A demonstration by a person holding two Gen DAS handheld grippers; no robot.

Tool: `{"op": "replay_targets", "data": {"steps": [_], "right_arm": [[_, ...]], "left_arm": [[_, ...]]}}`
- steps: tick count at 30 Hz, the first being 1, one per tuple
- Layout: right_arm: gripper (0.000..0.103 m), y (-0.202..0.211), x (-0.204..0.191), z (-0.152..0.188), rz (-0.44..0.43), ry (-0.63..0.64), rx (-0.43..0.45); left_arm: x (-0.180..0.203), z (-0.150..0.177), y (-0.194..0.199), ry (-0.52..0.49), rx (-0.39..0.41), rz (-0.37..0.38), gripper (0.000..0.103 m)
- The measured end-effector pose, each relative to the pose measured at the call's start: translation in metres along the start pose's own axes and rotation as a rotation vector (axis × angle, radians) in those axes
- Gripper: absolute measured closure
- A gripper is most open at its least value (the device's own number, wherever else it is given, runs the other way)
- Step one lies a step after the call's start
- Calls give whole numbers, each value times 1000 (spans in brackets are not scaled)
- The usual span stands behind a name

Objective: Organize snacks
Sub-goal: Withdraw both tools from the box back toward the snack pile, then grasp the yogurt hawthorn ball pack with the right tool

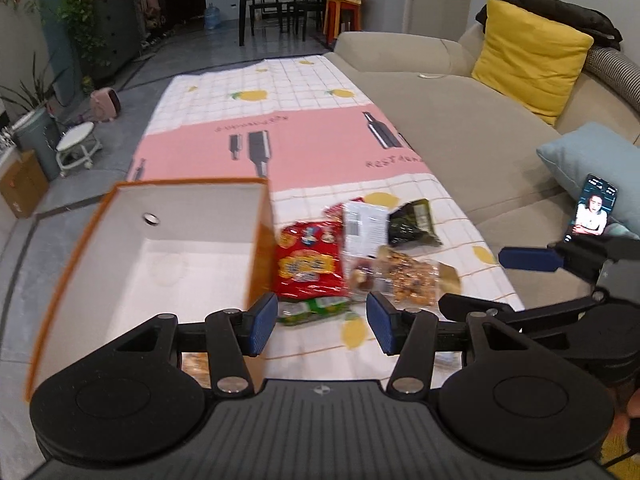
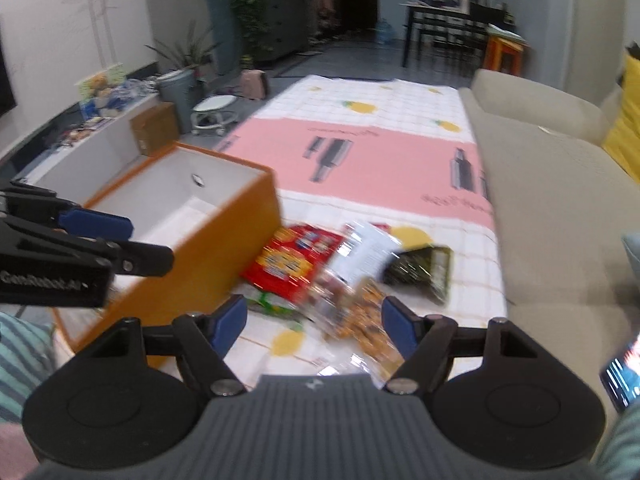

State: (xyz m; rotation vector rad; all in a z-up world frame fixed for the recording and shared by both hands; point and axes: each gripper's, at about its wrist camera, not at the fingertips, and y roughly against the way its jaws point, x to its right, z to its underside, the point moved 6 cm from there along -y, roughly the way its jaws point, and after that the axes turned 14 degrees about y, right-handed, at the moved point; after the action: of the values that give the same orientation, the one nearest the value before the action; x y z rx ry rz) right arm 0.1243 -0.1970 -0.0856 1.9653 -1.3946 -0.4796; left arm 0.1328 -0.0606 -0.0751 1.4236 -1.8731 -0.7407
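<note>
Orange-sided and white inside, the box (image 1: pixel 160 248) is sitting empty on the tablecloth (image 1: pixel 320 140) with the snack packets (image 1: pixel 352 256) lying heaped just beside its right wall, so sorting looks barely begun. Both the left gripper (image 1: pixel 322 322) and right gripper (image 2: pixel 314 326) are hovering spread wide, holding nothing; next, one probably needs lowering onto a packet, perhaps the red bag (image 2: pixel 292 260), and closing.

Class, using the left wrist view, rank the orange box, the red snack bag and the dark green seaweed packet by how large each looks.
1. orange box, largest, though nearest the camera
2. red snack bag
3. dark green seaweed packet, smallest, though farthest away
</note>
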Motion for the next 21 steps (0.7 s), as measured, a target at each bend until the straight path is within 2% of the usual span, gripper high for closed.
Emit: {"op": "replay_targets", "data": {"steps": [7, 13, 18, 21], "right_arm": [[31, -10, 25, 46, 67, -51, -69], [31, -33, 42, 74, 33, -165, -150], [31, -49, 41, 80, 9, -178, -173], [31, -57, 39, 76, 0, -155, -170]], "left_arm": [[15, 27, -31, 40, -31, 10, 42], [16, 50, -60, 29, -88, 0, 42], [12, 52, -76, 35, -110, -11, 42], [13, 51, -84, 40, -123, 9, 42]]}}
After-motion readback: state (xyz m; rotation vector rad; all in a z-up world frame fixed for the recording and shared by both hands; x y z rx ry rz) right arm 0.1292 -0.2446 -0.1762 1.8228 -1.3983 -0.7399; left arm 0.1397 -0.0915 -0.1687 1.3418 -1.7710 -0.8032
